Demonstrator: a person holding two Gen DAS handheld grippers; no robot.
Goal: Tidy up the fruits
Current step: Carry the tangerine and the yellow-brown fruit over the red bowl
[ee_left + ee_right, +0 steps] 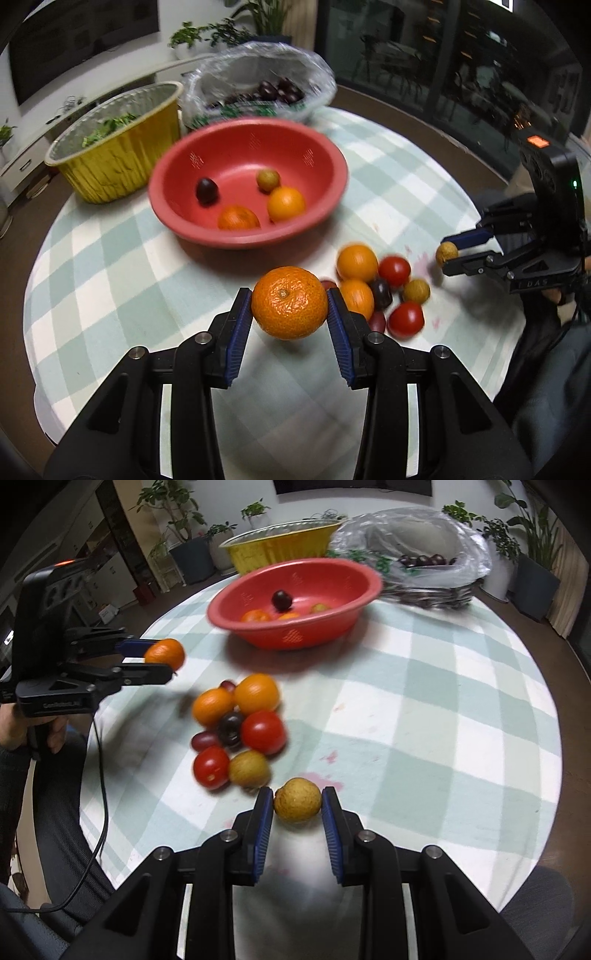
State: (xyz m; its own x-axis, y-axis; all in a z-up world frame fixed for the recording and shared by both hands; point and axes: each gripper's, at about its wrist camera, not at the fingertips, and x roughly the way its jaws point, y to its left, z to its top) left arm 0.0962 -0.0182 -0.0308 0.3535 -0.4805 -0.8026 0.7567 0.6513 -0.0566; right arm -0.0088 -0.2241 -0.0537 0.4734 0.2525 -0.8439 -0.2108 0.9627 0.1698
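Note:
My left gripper [290, 304] is shut on a mandarin orange [289, 302] and holds it above the checked tablecloth; it also shows in the right wrist view [162, 662]. My right gripper [297, 801] is shut on a small yellow-brown fruit [297, 799]; in the left wrist view it [448, 254] is at the right. A red bowl [321, 225] holds two oranges, a dark plum and a small brown fruit. A heap of loose fruit [380, 284] lies between the grippers: oranges, red tomatoes, dark plums, a brown fruit.
A gold foil pan [110, 162] with greens stands behind the bowl on the left. A basket lined with a clear plastic bag [258, 74] holds dark plums at the back. The round table [443, 720] ends close on all sides. Potted plants stand beyond.

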